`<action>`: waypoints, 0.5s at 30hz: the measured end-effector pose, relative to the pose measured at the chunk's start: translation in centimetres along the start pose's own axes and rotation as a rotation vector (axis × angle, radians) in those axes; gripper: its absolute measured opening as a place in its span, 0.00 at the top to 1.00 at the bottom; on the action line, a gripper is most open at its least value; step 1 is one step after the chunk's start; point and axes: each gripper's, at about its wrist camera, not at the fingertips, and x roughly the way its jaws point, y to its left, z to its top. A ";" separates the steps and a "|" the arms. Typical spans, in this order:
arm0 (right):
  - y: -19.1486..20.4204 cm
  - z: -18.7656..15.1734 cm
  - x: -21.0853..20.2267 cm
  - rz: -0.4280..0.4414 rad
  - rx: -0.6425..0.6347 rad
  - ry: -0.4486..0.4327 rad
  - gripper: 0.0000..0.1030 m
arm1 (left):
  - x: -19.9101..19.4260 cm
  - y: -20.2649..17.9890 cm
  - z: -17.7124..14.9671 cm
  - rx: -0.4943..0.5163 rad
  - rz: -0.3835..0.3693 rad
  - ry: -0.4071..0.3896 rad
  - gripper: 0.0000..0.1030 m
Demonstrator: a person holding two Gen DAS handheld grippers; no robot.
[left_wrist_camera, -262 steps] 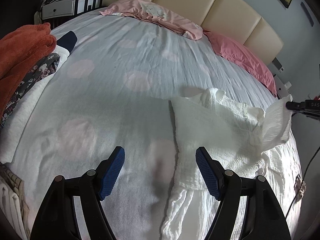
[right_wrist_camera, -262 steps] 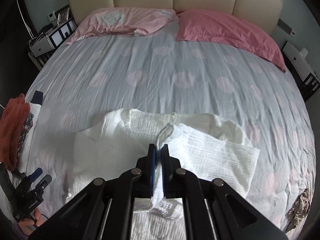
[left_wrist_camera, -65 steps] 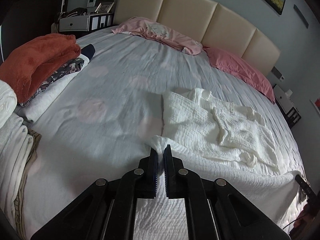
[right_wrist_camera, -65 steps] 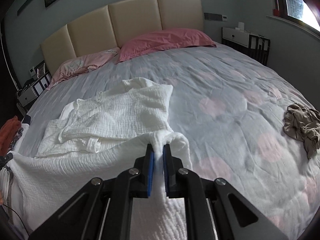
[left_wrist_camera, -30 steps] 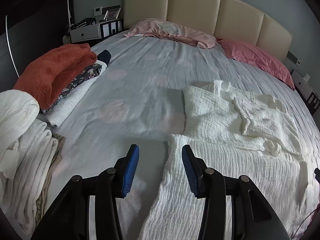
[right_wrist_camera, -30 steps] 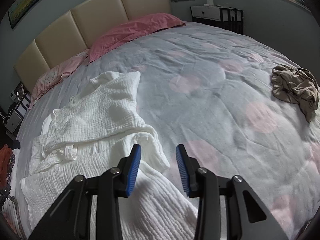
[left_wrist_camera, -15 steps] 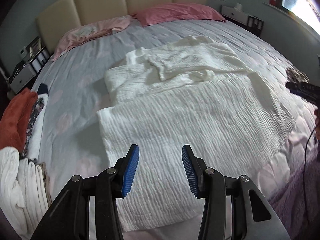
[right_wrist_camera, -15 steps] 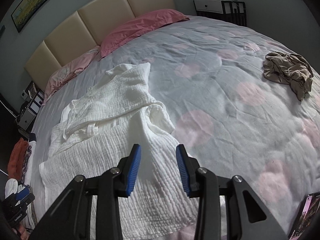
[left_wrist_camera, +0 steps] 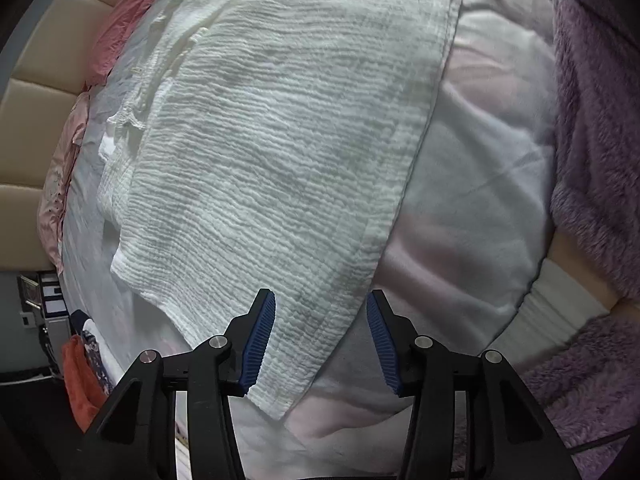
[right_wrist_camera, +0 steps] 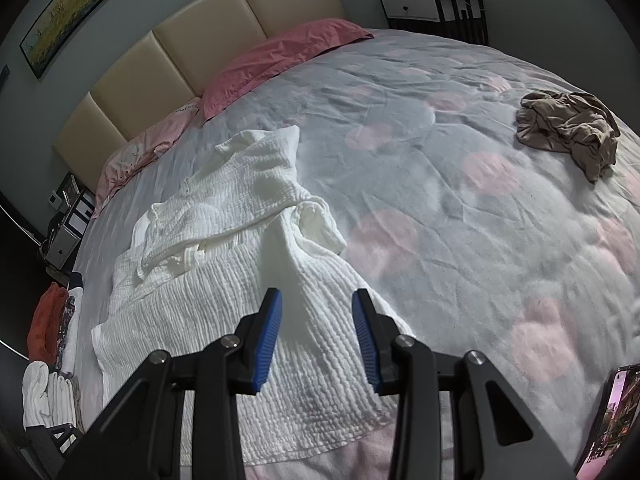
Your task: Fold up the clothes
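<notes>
1. The step in hand looks like a fresh grasp partway through the fold: the white crinkle-weave garment (right_wrist_camera: 224,320) lies spread on the bed (right_wrist_camera: 460,208), its sleeves already laid in over the chest towards the pink pillows (right_wrist_camera: 280,60), its lower part flat and running to the bed's near edge.
2. The left tongs (left_wrist_camera: 320,340) stand released, their jaws having just been opening a little; the garment's near corner (left_wrist_camera: 280,400) shows between the blue pads, but neither pad presses on it.
3. The right tongs (right_wrist_camera: 316,336) are also released and empty, above the cloth near its right border.
4. The next move probably calls for each pair to sink onto a hem corner, clench there, then carry the hem up over the sleeves.
5. Pose: the left tongs point steeply down at the bed's edge, with a purple fleecy sleeve (left_wrist_camera: 592,160) alongside; the right tongs slant down and forward across the garment.
6. A crumpled tan garment (right_wrist_camera: 568,128) lies well apart, and folded items (right_wrist_camera: 48,320) are stacked at the left edge.
</notes>
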 end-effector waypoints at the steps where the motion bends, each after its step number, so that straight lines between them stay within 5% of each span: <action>1: 0.0 0.0 0.1 0.001 -0.002 0.003 0.65 | 0.7 0.0 0.0 0.000 -0.003 0.024 0.52; 13: 1.8 0.1 1.1 0.030 -0.097 0.022 0.65 | 2.9 0.2 -0.7 -0.050 -0.002 0.064 0.50; 15: 3.0 0.3 1.3 0.041 -0.161 0.033 0.65 | 2.9 0.5 -0.9 -0.068 0.008 0.059 0.63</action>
